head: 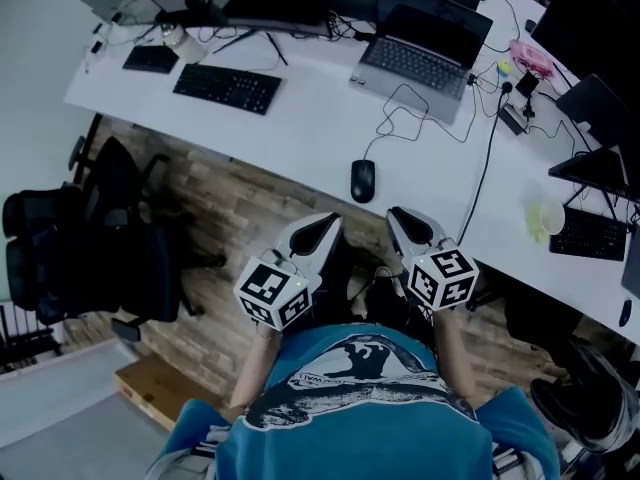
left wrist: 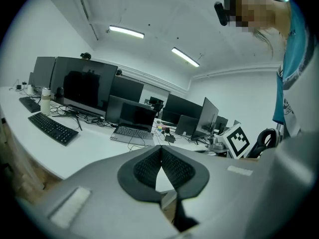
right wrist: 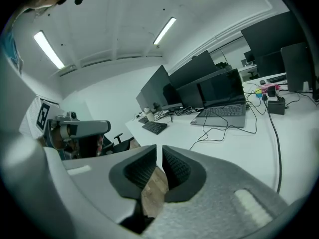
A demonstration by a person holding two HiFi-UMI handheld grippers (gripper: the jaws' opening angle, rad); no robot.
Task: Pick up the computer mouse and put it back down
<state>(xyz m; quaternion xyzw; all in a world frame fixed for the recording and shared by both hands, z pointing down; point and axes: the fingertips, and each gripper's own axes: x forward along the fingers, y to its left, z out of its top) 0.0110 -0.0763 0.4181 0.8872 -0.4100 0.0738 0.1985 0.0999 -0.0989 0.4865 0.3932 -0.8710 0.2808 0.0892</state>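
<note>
A black computer mouse (head: pixel 363 180) lies on the white desk (head: pixel 300 128) near its front edge, and its cable runs back toward the laptop. My left gripper (head: pixel 328 226) hangs in front of the desk edge, below and left of the mouse. In the left gripper view its pads (left wrist: pixel 149 166) meet at the tips with nothing between them. My right gripper (head: pixel 398 218) is just below and right of the mouse, apart from it. The right gripper view shows a narrow slit between its pads (right wrist: pixel 177 168), with nothing in it. Neither gripper view shows the mouse.
A grey laptop (head: pixel 420 53) stands behind the mouse, and a black keyboard (head: pixel 227 88) lies to the left. A second keyboard (head: pixel 590 236) and a cup (head: pixel 548 218) sit at the right. Black office chairs (head: pixel 90 248) stand on the wooden floor at the left.
</note>
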